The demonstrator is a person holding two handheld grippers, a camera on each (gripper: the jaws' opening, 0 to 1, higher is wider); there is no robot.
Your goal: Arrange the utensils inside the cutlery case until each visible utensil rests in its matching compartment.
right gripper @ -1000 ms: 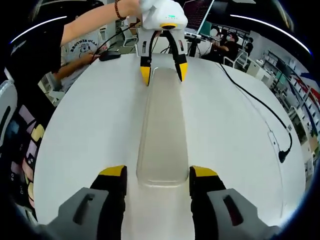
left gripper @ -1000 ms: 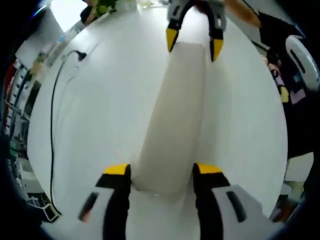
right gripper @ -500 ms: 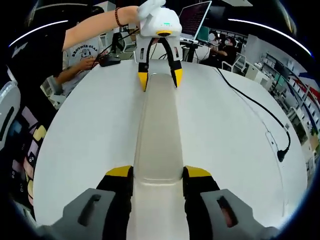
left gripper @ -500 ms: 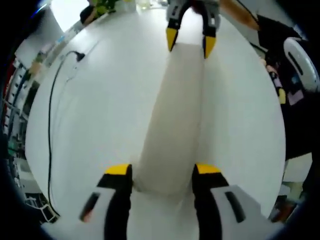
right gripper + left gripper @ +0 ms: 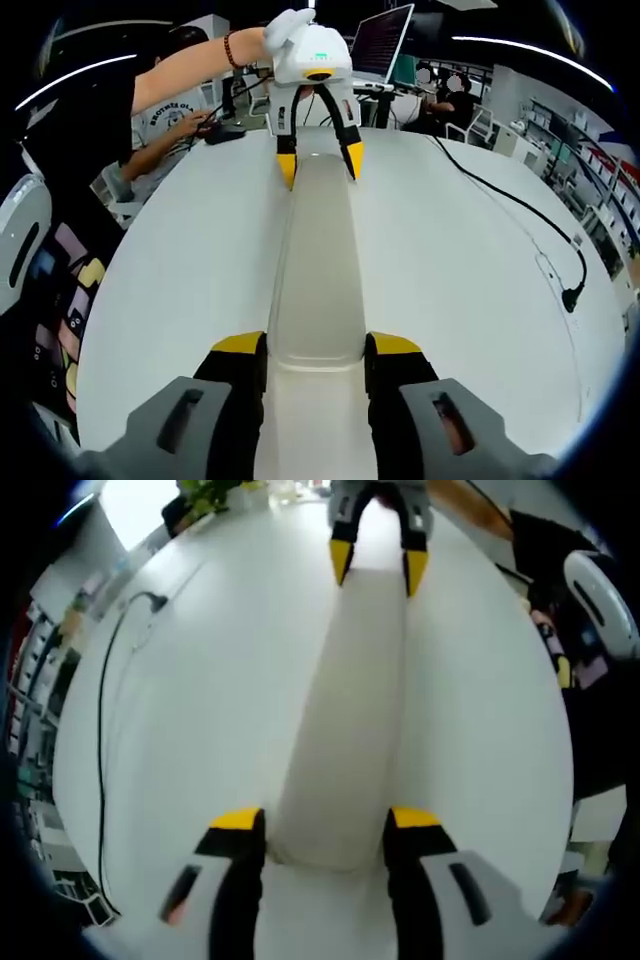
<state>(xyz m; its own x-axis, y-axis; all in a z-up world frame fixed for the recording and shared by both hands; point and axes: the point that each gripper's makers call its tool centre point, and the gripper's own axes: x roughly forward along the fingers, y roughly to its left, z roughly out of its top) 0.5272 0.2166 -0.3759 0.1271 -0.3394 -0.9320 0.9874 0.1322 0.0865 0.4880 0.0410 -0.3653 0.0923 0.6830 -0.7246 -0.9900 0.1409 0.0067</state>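
Frosted, pale plastic: long cutlery case (image 5: pixel 350 720) lying closed on white round table (image 5: pixel 200 710), running straight away from the lens in the left gripper view. Left gripper (image 5: pixel 325 825) set astride the near end, yellow-tipped jaws pressed to either long side, closed onto the case width. Right gripper (image 5: pixel 373 565) at the far end, jaws likewise pinched on the case flanks. Black cable (image 5: pixel 105 730) trailing along the table's left edge, well apart from the case. No utensils to be made out through the lid; contents hidden. In the right gripper view, same arrangement mirrored: right gripper (image 5: pixel 315 350) clamped on the near end of the cutlery case (image 5: pixel 318 270), left gripper (image 5: pixel 318 165) gripping the far end, carried by a person's hand in a white glove (image 5: pixel 285 22). Open laptop (image 5: pixel 385 40) beyond the table's far edge, black cable (image 5: pixel 520 215) with plug to the right. Probable reason for the two-ended hold: steadying or squaring the case along its length before opening, since one grip alone would let so long a box pivot. Likely an early step; lid still on, sorting not begun. Chief risk: the smooth shell slipping out of the pinch.
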